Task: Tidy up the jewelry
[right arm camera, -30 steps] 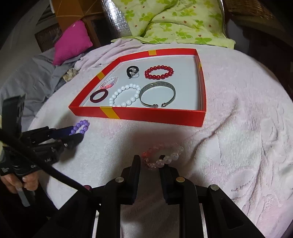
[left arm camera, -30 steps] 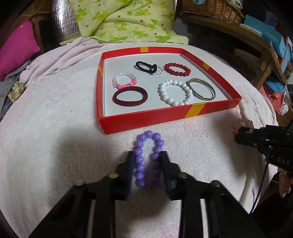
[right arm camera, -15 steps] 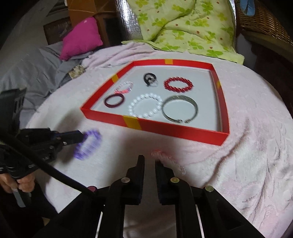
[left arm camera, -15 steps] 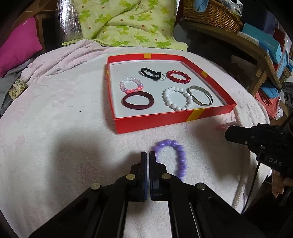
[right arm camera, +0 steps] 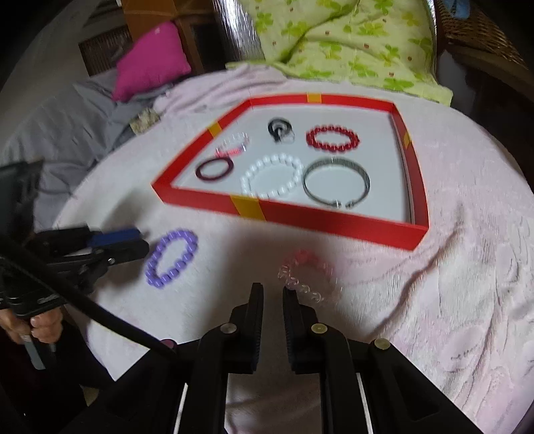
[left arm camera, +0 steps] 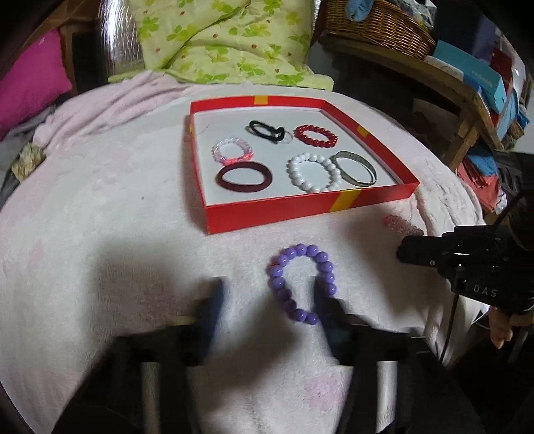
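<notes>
A purple bead bracelet (left arm camera: pixel 302 283) lies on the pink blanket in front of the red tray (left arm camera: pixel 300 210); it also shows in the right wrist view (right arm camera: pixel 172 258). My left gripper (left arm camera: pixel 268 293) is open, its blurred fingers straddling the bracelet's near end, the right finger touching it. A clear-and-pink bead bracelet (right arm camera: pixel 305 275) lies just ahead of my right gripper (right arm camera: pixel 272 293), whose jaws stand a narrow gap apart with nothing between them. It shows in the left wrist view (left arm camera: pixel 402 225) too. The tray (right arm camera: pixel 300 213) holds several bracelets and bangles.
The right gripper (left arm camera: pixel 444 257) shows at the left view's right edge; the left gripper (right arm camera: pixel 110 245) at the right view's left. A green quilt (left arm camera: pixel 227 40), a pink pillow (right arm camera: pixel 150 60), a wicker basket (left arm camera: pixel 377 23) and a shelf with boxes (left arm camera: pixel 480 76) ring the blanket.
My left gripper has opened wide from shut and now straddles the purple bracelet's near end. My right gripper has opened slightly and edged toward the clear-pink bracelet.
</notes>
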Demonstrator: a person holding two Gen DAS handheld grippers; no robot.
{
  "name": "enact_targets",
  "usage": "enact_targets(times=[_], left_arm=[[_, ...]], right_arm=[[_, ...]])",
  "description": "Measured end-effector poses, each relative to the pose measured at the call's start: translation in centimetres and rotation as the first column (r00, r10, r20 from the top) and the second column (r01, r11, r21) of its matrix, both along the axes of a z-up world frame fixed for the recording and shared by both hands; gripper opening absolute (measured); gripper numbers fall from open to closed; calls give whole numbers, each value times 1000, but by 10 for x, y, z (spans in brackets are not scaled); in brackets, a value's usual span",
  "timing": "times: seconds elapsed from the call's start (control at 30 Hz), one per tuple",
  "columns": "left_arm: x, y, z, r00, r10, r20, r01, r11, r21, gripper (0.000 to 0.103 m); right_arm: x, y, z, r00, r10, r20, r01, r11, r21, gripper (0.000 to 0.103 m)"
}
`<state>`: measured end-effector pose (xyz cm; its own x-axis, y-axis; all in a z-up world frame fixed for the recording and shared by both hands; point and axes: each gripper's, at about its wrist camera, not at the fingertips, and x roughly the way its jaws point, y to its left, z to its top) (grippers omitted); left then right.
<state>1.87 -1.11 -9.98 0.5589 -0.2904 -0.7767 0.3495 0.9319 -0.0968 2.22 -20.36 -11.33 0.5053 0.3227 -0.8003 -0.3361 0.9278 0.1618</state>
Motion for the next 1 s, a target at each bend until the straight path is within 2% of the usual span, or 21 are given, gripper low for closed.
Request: enact_targets(times=[0.03,0.13,0.17,0.2,0.33,0.4,0.47,0.53,0.73,0.83,0.9,1.0], left_arm=[[-1,-4,0,1000,-7,11,7,1000,10,65],[0,-14,-3,1000,-29,10,28,999,39,65],[2,-18,-7,1000,-29,0,29,998,49,65],[3,-20,-9,1000,-28,-6,28,998,56,65],[5,-28,-14,999,-34,-5,35,996,81,65],[3,-32,-16,999,-40,3,40,995,91,65],[2,-34,-16,999,-47,12,45,994,96,64],[1,-35,-17,998,-56,21,54,994,95,53],[0,-38,-17,997,-70,35,66,993,95,38],[-1,-38,-17,997,-71,34,67,994,91,30],[-1,-38,-16,997,-71,36,68,993,93,24],[-1,-37,-15,997,-65,35,62,994,92,21]], right_arm=[[1,-2,-2,1000,-2,-16,2,1000,-6,21],[-1,-14,2,1000,-19,-16,20,999,29,40],[-3,-19,5,1000,-28,-8,28,999,43,55],[-5,-25,8,999,-45,8,44,997,62,66],[-10,-52,20,991,-117,64,105,980,169,66],[-8,-60,22,984,-159,74,143,972,188,66],[-5,-60,21,981,-174,82,158,972,173,66],[-1,-53,18,984,-159,76,146,977,153,66],[14,-34,0,991,-127,49,125,991,41,64],[16,-28,-7,991,-120,53,122,992,-23,54],[14,-28,-7,990,-123,61,126,991,-38,39],[13,-32,-6,988,-141,66,145,988,-51,24]])
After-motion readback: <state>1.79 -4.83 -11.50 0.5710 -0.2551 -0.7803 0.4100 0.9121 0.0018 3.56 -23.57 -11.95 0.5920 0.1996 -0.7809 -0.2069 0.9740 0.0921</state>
